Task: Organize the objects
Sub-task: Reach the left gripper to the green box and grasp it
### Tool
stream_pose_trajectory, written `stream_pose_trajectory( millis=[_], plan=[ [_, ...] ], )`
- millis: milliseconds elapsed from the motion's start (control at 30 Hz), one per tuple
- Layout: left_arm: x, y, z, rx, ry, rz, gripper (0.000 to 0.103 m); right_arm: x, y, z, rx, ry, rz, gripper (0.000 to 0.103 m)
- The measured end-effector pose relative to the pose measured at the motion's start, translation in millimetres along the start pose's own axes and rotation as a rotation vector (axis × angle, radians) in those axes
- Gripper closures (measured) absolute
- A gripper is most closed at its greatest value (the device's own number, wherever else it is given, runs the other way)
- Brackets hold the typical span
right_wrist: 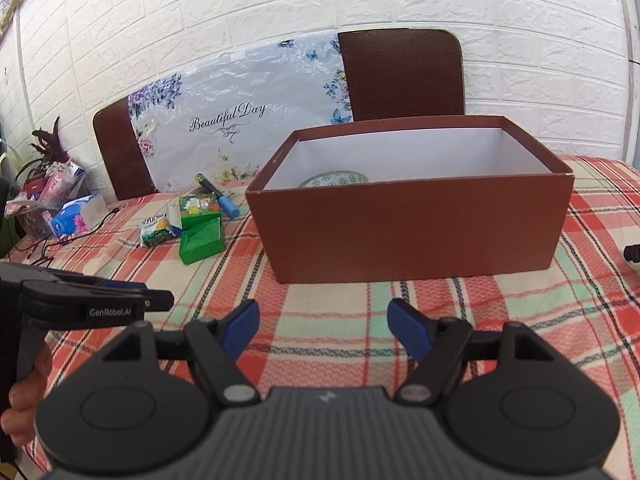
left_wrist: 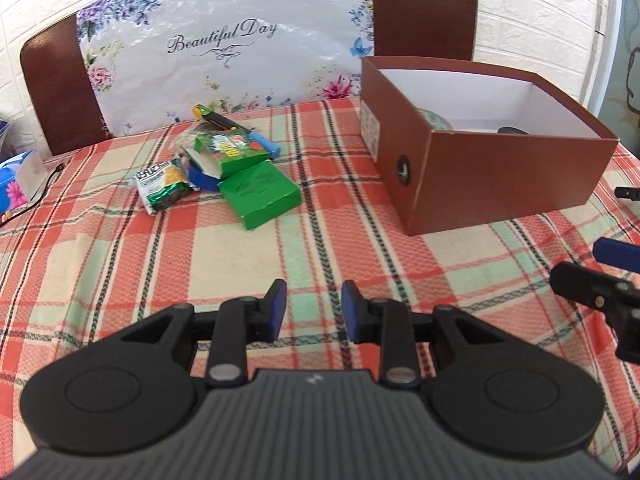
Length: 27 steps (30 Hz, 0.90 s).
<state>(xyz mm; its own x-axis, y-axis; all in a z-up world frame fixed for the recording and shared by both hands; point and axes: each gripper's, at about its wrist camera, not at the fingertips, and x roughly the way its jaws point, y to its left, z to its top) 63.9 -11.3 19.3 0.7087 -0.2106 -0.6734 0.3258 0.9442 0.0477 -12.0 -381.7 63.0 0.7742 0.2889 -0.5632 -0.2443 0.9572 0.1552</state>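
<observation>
Two grippers: both are hovering low over the red, green and cream plaid tablecloth (left_wrist: 240,252), side by side, neither one gripping anything.
Left gripper (left_wrist: 314,308): its blue-padded fingers (left_wrist: 278,306) are standing apart with a moderate gap, only cloth showing between them.
Right gripper (right_wrist: 324,330): its blue pads (right_wrist: 408,330) are spreading wider, nothing between them, and it is pointing at the near wall of the box.
Brown cardboard box with white lining (right_wrist: 408,232): it is sitting open-topped on the cloth ahead of the right gripper; a green-patterned round dish (right_wrist: 336,180) is lying inside, near the far left corner, and a dark item beside it is too hidden to name.
Pile of loose items: it is lying on the cloth to the left of the box, well apart from both grippers.
Plain green carton (left_wrist: 260,194): it is resting at the near edge of the pile.
Printed green carton (left_wrist: 230,150): it is leaning just behind, touching the plain one.
Green-and-white snack packet (left_wrist: 164,184): it is lying at the left of the pile.
Blue-capped pen (left_wrist: 240,128): it is lying along the far side of the pile.
Floral "Beautiful Day" plastic sheet (left_wrist: 224,52): it is draping across two brown chair backs (left_wrist: 424,8) beyond the table.
</observation>
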Motion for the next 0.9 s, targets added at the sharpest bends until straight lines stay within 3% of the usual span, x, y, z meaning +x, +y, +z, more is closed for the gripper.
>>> stream_pose_trajectory(
  millis=[333, 500, 600, 633, 700, 800, 900],
  plan=[
    [17.1, 40.4, -9.8, -0.064, 0.017, 0.020, 0.070, 17.2, 32.0, -1.5, -0.082, 0.045, 0.013, 0.030],
    [30.1, 83.2, -17.4, -0.103, -0.004, 0.086, 0.063, 35.9, 58.6, -0.7, -0.146, 0.080, 0.062, 0.030],
    [44.4, 120.4, -30.2, -0.151, -0.013, 0.225, 0.052, 56.4, 86.6, 0.7, -0.217, 0.110, 0.132, 0.030],
    [44.8, 133.0, -37.8, -0.181, -0.054, 0.245, 0.034, 64.8, 97.2, 0.7, -0.253, 0.110, 0.145, 0.030],
    [43.6, 150.3, -51.7, -0.235, -0.119, 0.255, 0.024, 85.3, 116.6, 3.3, -0.307, 0.109, 0.161, 0.029],
    [39.1, 154.9, -55.7, -0.268, -0.159, 0.225, 0.025, 121.7, 138.3, 18.4, -0.329, 0.075, 0.149, 0.018],
    [42.5, 151.5, -53.2, -0.258, -0.161, 0.229, 0.024, 170.3, 147.7, 37.7, -0.336, 0.085, 0.112, 0.018]
  ],
)
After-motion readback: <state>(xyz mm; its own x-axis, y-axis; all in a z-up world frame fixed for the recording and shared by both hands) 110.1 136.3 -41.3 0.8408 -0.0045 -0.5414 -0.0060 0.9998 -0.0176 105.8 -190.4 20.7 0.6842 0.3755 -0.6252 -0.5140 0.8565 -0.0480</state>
